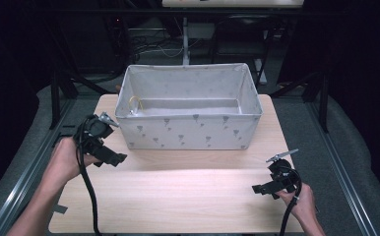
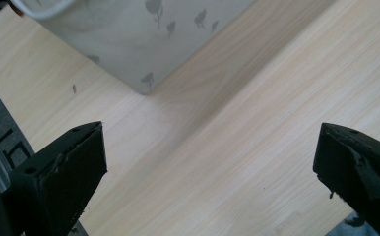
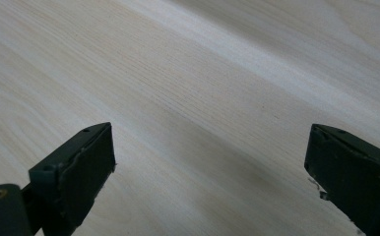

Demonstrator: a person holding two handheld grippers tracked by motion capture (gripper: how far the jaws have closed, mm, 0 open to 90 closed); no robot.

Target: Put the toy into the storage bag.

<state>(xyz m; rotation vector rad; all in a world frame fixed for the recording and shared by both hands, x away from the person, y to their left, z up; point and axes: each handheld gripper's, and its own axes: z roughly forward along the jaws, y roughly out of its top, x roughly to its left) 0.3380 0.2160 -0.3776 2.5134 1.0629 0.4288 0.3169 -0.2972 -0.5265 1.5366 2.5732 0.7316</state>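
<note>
Fabric bin [image 1: 188, 130] sits at the far middle of the table [image 1: 178, 196], long side facing me, pale grey cloth with small dark tree prints, open top. Inside, near its left end, I see a small yellow loop [image 1: 135, 104] against the inner wall; cannot tell what it is. Rest of the interior looks bare from the high view.

Left gripper [image 1: 110, 157] is nearest the bin, just off its front-left corner, not touching. Jaws wide apart, nothing between them. Its own camera looks down at that same bin corner [image 2: 146, 73] and bare wood [image 2: 257, 147] below it.

Right gripper [image 1: 264, 188] is well apart from the bin, low over the near-right part of the table. Jaws also wide apart, empty; its view is just wood grain [image 3: 203, 98].

My read: this is the approach stage, nothing grasped yet. The bin is the only thing within reach, and the left tool is lined up on its corner, so I judge the bin is what gets handled.

Next move, as I see it: bring the left jaws onto the near-left rim or corner and close on cloth. Wall is soft, so it will likely fold under the pinch; grip the stiffened rim. The right gripper has to cross the table to take the right end if it's a two-handed lift.
</note>
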